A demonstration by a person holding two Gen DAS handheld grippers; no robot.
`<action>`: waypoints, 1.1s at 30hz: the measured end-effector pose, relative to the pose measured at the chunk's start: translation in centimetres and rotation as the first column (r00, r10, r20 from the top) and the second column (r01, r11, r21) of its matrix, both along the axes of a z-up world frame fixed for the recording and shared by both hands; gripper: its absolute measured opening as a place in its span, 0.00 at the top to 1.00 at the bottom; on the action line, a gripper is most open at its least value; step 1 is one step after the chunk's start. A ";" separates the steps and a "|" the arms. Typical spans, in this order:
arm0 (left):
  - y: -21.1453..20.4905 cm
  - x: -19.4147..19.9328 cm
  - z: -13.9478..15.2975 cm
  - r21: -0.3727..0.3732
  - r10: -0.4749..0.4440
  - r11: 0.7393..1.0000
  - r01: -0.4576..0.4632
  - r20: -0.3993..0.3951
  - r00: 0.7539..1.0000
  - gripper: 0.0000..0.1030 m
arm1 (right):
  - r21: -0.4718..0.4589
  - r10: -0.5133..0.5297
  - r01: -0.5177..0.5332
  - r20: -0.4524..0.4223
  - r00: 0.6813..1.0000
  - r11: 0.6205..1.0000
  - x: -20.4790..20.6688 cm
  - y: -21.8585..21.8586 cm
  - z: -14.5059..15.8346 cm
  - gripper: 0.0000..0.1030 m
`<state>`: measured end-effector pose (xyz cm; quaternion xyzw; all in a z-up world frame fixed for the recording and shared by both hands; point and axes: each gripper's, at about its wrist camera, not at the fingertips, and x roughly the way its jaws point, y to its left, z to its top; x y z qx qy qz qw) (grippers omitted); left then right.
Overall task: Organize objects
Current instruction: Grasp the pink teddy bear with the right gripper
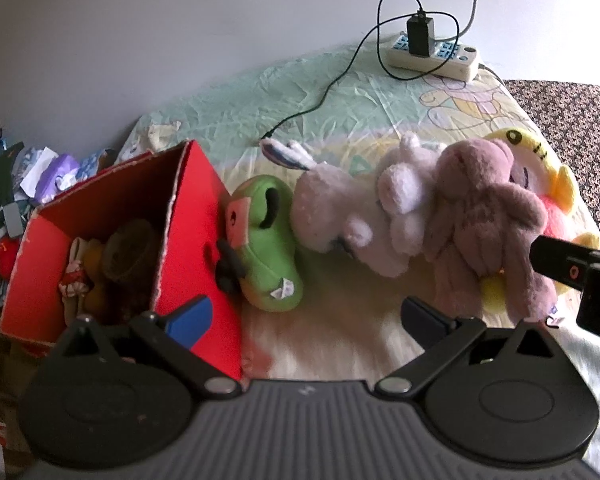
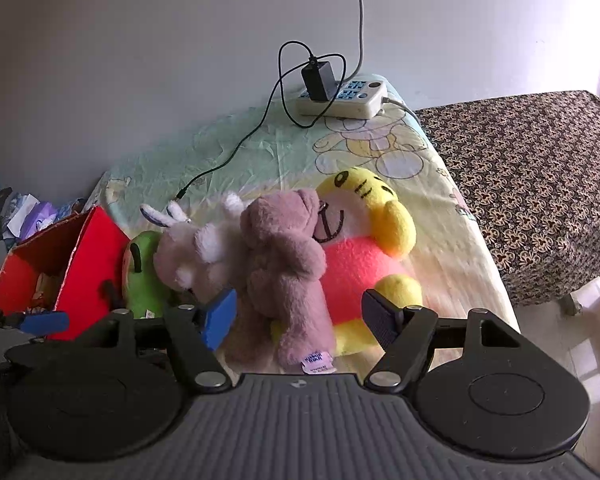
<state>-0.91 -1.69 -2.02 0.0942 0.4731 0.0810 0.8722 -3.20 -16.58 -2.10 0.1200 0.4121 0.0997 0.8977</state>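
Right wrist view: the right gripper (image 2: 298, 314) stands spread, its fingers either side of the mauve bear (image 2: 284, 256) without pinching it; the bear lies on the yellow tiger toy (image 2: 373, 236), with a pale rabbit (image 2: 198, 254) at nine o'clock. Left wrist view: the left gripper (image 1: 305, 320) is spread over bare bedsheet (image 1: 331, 92), the red box (image 1: 192, 220) at ten o'clock and the green toy (image 1: 268, 248) against its side.
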 end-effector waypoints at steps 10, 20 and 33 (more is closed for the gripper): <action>0.0 0.1 -0.9 -0.060 -0.027 0.998 0.025 -0.036 0.999 0.02 | 0.008 -0.026 0.026 0.034 0.999 1.000 -0.5 -1.5 -0.9 0.31; 0.0 1.0 0.5 -0.393 -0.199 0.898 0.198 0.038 0.979 0.01 | 0.089 -0.093 0.083 0.118 0.989 0.993 0.5 -5.1 -0.4 0.33; -2.7 3.2 -0.7 -0.445 -0.325 0.841 0.309 0.041 0.945 0.01 | 0.297 -0.043 0.037 0.012 0.999 0.954 4.5 -8.6 -3.0 0.42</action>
